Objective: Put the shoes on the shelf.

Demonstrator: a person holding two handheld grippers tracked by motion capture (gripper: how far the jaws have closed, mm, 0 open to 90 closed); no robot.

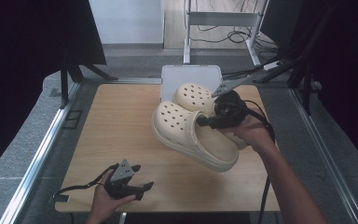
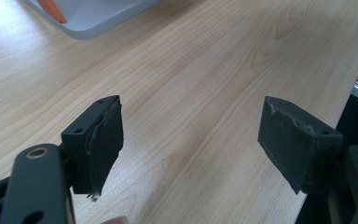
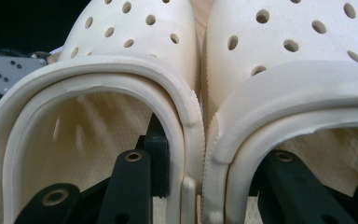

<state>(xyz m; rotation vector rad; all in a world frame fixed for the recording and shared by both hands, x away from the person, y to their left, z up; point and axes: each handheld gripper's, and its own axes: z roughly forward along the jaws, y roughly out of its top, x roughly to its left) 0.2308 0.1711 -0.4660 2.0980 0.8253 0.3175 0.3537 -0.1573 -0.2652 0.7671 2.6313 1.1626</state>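
- R gripper (image 1: 208, 122): one jaw inside each clog, pinching the two touching inner walls; pair of clogs (image 1: 193, 128) held above worktop (image 1: 116, 135).
- Long axis runs straight ahead of jaws, toes far end.
- L gripper (image 1: 140, 189): jaws wide, nothing between; clogs well apart from it.

The two clogs (image 1: 186, 128) were made of a cream foam-like plastic, matt and smooth on top, with a fine pebbled texture seen inside and tiny ribbing along the side edges in the right gripper view. The table (image 1: 116, 126) was topped with pale wood-grain laminate, lightly satin. The tray (image 1: 170, 77) looked like smooth grey plastic. The left gripper (image 2: 191, 135) was fitted with matt black pads (image 2: 289, 140), scuffed and frayed at the edges.
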